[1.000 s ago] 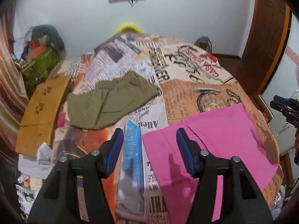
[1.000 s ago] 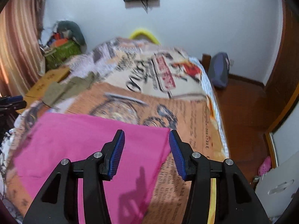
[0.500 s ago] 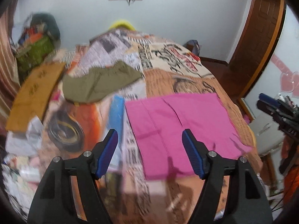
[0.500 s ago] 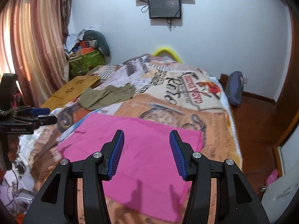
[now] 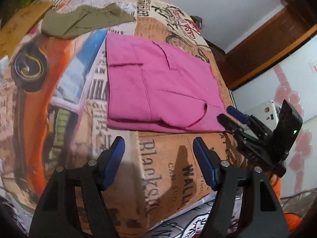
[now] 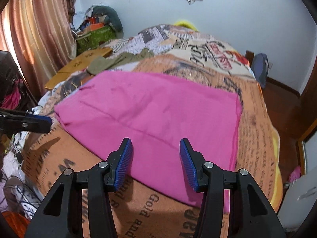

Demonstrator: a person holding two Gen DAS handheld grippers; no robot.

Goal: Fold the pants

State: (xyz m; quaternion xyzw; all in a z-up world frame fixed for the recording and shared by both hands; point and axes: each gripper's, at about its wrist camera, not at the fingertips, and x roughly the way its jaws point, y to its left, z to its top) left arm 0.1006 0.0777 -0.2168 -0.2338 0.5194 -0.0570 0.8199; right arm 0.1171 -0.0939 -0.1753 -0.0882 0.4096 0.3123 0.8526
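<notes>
Two claws are on the approach, both spread and gripping nothing. The pink pants (image 5: 158,87) lie flat on the printed bedspread (image 5: 168,168), centre frame in the left view. The left claw (image 5: 158,154), jaws having just widened with only bedspread between them, sits just below the near hem. The right claw (image 6: 155,158) hovers above the lower edge of the pants in its own view. Best bet, I'd say: pinch both near corners together, all layers caught, then lift evenly.
</notes>
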